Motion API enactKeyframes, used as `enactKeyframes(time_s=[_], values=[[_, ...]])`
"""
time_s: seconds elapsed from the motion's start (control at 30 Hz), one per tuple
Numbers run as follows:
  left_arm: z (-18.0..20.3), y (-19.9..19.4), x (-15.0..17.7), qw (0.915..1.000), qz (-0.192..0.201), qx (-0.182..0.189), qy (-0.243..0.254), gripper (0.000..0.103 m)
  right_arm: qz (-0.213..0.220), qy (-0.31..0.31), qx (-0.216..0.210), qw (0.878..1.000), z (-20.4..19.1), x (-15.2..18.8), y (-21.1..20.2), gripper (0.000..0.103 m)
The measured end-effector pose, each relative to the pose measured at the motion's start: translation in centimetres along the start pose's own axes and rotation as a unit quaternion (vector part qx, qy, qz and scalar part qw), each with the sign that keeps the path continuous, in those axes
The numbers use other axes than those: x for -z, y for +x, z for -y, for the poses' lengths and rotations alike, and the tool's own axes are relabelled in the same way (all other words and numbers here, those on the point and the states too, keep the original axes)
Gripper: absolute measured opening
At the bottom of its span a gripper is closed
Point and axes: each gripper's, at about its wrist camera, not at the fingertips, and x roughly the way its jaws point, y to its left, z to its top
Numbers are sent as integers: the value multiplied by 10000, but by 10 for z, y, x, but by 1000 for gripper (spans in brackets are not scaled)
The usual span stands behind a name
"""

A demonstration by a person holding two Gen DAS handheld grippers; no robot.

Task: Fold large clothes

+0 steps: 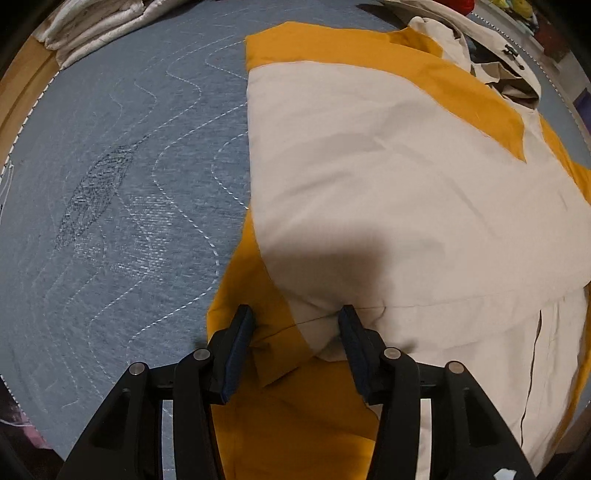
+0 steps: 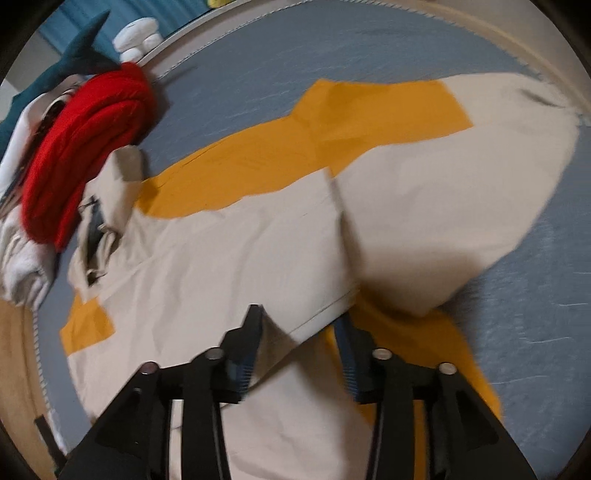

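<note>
Work surface: a blue quilted blanket [image 1: 122, 192] with wavy white stitching, spread over a wooden table [image 1: 22, 92] whose edge shows at the rim of both views.

Main item: one large jacket [image 1: 388, 177], cream with mustard-yellow panels, lying flat on the blanket. In the left wrist view it fills the right half of the frame, with its straight side edge running down the middle. One cream panel is folded over the body. The collar [image 1: 517, 79] lies at the far end, rumpled, with a dark fastening showing.

Left gripper [image 1: 295, 314]: points down at the near end of the jacket. Jaws stand partly apart, one fingertip on yellow cloth, the other at the cream hem. Cloth lies between the jaws, but the pads do not press it.

Right gripper [image 2: 299, 317]: tilted down over the jacket's near edge. Jaws stand partly apart. A cream fold edge runs between them, with yellow cloth below; the pads show no grip on it. This view is blurred.

Other items:
- Red garment [image 2: 88, 147], rolled or bunched, beside the jacket's collar in the right wrist view.
- White cloth [image 2: 22, 266] under and beside the red garment.
- Teal cloth [image 2: 74, 55] behind the red garment, at the table edge.
- Folded pale bedding [image 1: 99, 26] at the far corner of the blanket in the left wrist view.
</note>
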Motion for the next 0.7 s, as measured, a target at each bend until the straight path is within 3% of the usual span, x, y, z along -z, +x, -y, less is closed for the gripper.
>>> enactKeyframes(time_s=[0.13,0.23,0.37,0.5,0.57,0.7], values=[[0,-2,2,10000,-6,-34,-1,47,520,229,697,9959,13,-3,-23,44],[2,-11,4,9999,105,-37,-56,47,847,223,496,9949,13,-7,-37,44],[16,-27,-1,9989,426,170,12,47,373,-594,-220,9973,-14,-6,-14,44],[23,-26,0,9985,438,321,6,47,-123,-1163,215,9929,-24,9,24,44],[28,-17,-1,9992,309,264,30,47,-147,-1361,554,9890,-23,13,34,44],[40,-19,1,9996,235,154,33,46,-92,-1659,742,9833,-32,13,32,44]])
